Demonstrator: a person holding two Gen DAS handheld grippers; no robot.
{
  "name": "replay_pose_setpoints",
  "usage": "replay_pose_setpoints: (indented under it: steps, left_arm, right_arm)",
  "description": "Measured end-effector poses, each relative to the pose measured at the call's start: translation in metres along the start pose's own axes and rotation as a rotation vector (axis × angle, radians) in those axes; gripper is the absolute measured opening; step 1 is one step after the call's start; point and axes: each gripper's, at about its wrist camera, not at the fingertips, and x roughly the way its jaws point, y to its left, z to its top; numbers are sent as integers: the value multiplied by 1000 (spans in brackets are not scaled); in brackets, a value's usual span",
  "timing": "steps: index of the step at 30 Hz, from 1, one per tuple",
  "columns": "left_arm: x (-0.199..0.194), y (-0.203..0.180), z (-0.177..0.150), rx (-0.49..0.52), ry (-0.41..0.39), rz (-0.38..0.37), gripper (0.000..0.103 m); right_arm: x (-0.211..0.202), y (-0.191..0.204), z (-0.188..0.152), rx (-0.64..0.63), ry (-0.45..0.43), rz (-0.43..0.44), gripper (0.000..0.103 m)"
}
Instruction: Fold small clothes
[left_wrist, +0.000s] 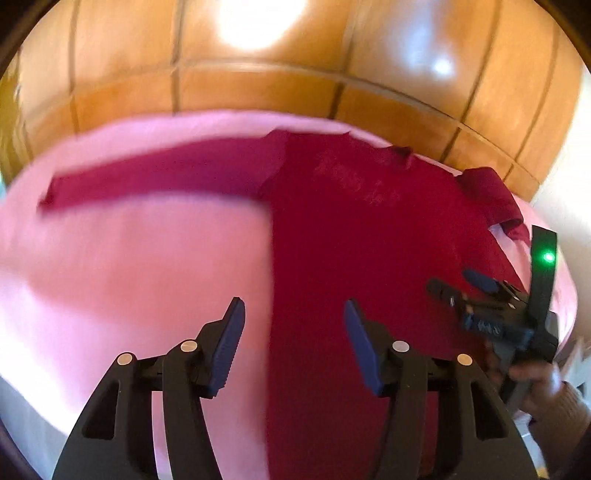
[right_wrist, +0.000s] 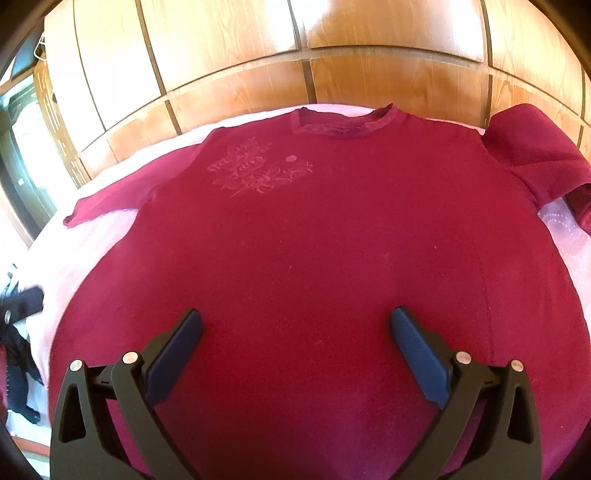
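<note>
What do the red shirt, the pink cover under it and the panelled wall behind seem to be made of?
Red shirt: soft knit, likely cotton; matte, ribbed neckline, faded print. Pink cover: thin woven cloth, matte, with a faint dotted pattern; the fibre is unclear. Panelled wall: wood or wood-look laminate; visible grain, glossy, reflecting bright light.

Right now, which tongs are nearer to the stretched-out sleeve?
Left. The left tongs hang over the shirt's edge below that sleeve; the right tongs hang over the shirt's middle.
</note>
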Motion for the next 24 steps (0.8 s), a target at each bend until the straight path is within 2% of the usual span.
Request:
replay_pose_setpoints:
  steps: [2,3,4,6,10,13,16,18,20,22,24]
  left_arm:
    - [6,-16,10,46,-38,-5,57]
    - [15,-28,15,78,-52,-4,62]
    - [24,-37,18,100,-53,-1,63]
    - [45,-55,24,123,-34,-16,63]
    - [79,-79,25,173,-8,0,63]
    - [105,-84,22,170,66,-24,63]
    - [112,-82,18,158,58,-21,71]
    - [114,-78,18,134,64,-36,77]
    - [116,-73,18,105,69,-57,79]
    - [118,-73,16,101,60,-59,82]
    - [119,-76,16,109,58,-52,85]
  right_arm:
    - [-19,-20,3,81,-22,28,94]
    - [-27,-31,4,113,-33,27,86]
    - [-39,-49,5,167,-53,11,79]
    - [-59,-90,8,280,-93,-30,73]
    - [-96,-197,8,562,-185,-123,59]
    - [-111,-284,3,796,-246,-167,50]
    - [-108,-351,4,968,-283,-178,48]
    - [-102,-379,7,1027,-296,-177,47]
    - [-93,-407,15,1092,-309,-212,47]
    - [-84,-423,23,1118,-321,-208,40]
    - [-74,-431,38,1091,-295,-238,32]
